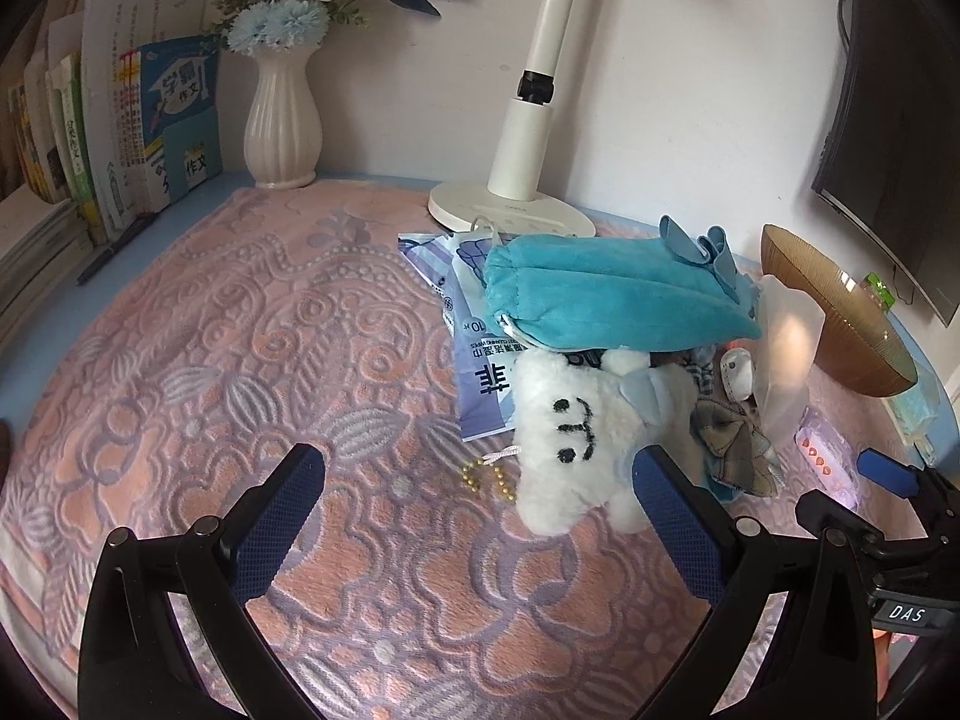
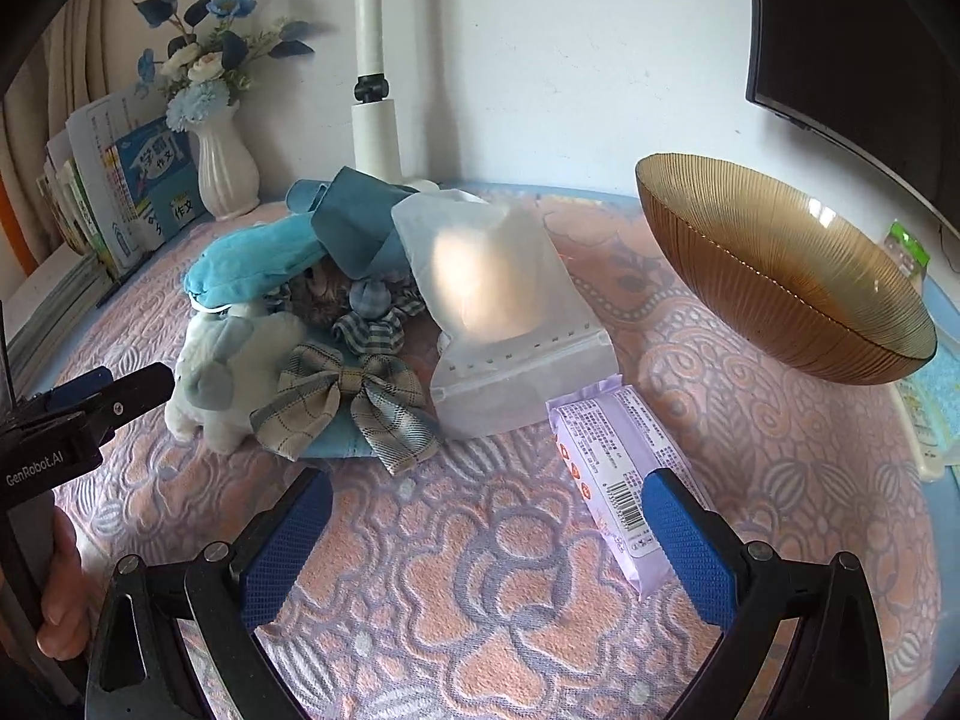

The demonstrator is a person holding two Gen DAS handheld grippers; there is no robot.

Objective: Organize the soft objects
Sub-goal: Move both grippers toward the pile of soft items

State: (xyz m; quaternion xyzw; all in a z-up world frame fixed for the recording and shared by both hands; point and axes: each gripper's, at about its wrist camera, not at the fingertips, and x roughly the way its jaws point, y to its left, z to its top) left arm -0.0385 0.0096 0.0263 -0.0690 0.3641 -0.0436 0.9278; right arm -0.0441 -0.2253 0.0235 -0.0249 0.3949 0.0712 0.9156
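Both grippers hover with jaws spread wide and empty over a pile of soft things on the table.

The left gripper [image 1: 480,516] sits low before the fluffy white plush dog [image 1: 576,444], which lies just beside its right-hand finger. Behind the dog lie a teal plush pouch [image 1: 612,294] and a plaid fabric bow [image 2: 354,402]. The right gripper [image 2: 489,540] hangs near a purple plastic tissue packet [image 2: 612,474], beside a frosted zip bag [image 2: 510,312]; an amber ribbed glass bowl [image 2: 780,276] stands well apart.

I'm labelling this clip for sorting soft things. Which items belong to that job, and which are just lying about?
Job: white plush toy, teal plush pouch, plaid bow, gingham scrunchie.

Lying about: vase, lamp, books, monitor.
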